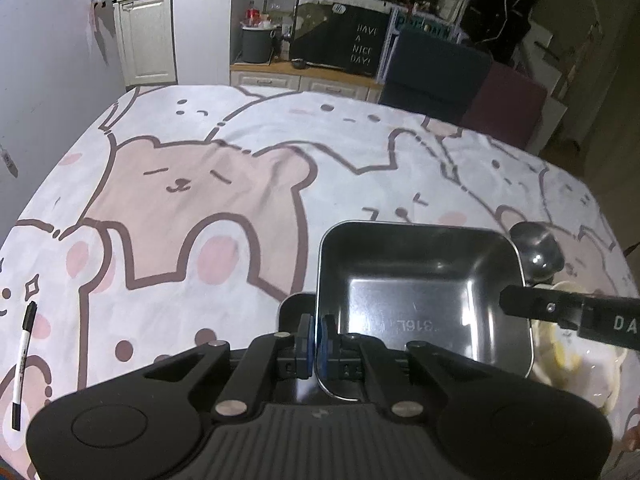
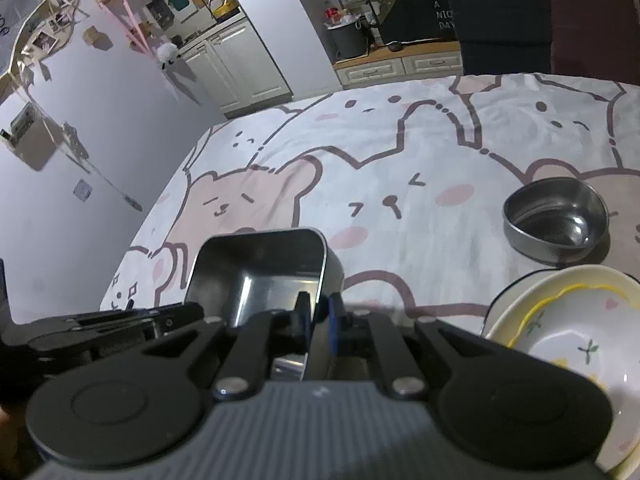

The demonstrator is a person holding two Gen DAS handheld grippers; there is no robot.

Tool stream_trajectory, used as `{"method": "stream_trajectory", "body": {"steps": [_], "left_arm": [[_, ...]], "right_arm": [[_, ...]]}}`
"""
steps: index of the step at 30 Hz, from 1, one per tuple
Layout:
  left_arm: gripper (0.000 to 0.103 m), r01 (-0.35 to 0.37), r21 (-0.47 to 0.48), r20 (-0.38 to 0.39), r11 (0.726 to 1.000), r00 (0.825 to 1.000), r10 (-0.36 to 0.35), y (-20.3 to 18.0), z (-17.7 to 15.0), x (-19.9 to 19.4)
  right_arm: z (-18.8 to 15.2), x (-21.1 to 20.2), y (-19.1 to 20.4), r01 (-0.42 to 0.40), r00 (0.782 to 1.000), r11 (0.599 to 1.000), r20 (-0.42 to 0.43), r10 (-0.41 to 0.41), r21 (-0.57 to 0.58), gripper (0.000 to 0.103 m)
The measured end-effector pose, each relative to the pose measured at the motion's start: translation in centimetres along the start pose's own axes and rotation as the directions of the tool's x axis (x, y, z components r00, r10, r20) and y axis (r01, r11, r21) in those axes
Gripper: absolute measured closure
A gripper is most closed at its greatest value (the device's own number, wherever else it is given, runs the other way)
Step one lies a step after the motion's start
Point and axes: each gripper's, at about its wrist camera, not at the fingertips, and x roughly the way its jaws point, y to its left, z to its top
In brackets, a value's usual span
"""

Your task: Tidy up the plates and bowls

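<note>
A square steel tray (image 1: 424,300) is held above the bear-print tablecloth. My left gripper (image 1: 318,330) is shut on the tray's left rim. My right gripper (image 2: 318,320) is shut on the same tray's (image 2: 260,276) right rim; its finger shows in the left wrist view (image 1: 560,308). A round steel bowl (image 2: 556,220) sits on the cloth to the right, also seen in the left wrist view (image 1: 536,252). A white floral bowl (image 2: 580,344) nests in a cream plate (image 2: 504,312) at the near right.
A black marker pen (image 1: 22,360) lies near the cloth's (image 1: 200,200) left front edge. Dark chairs (image 1: 436,68) stand beyond the table's far edge. A grey wall (image 2: 80,160) runs along the left side.
</note>
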Motion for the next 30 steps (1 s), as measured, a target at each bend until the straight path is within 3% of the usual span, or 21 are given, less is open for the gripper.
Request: {"method": "stream_trajectory", "body": {"steps": [15,30], "left_arm": [[0.094,-0.076,0.053,-0.112,0.996,0.990,0.082,0.6,-1.0,3.0],[0.093,-0.098,0.088,-0.156,0.991,0.982,0.110,0.7,-1.3,4.2]], "right_arm": [[-0.4,1.7,1.7,-0.006,0.999,0.999,-0.036,0.005,-0.049,0.090],[-1.0,3.7,2.5,0.019,0.996,0.997,-0.080,-0.025,-0.076,0.092]]}}
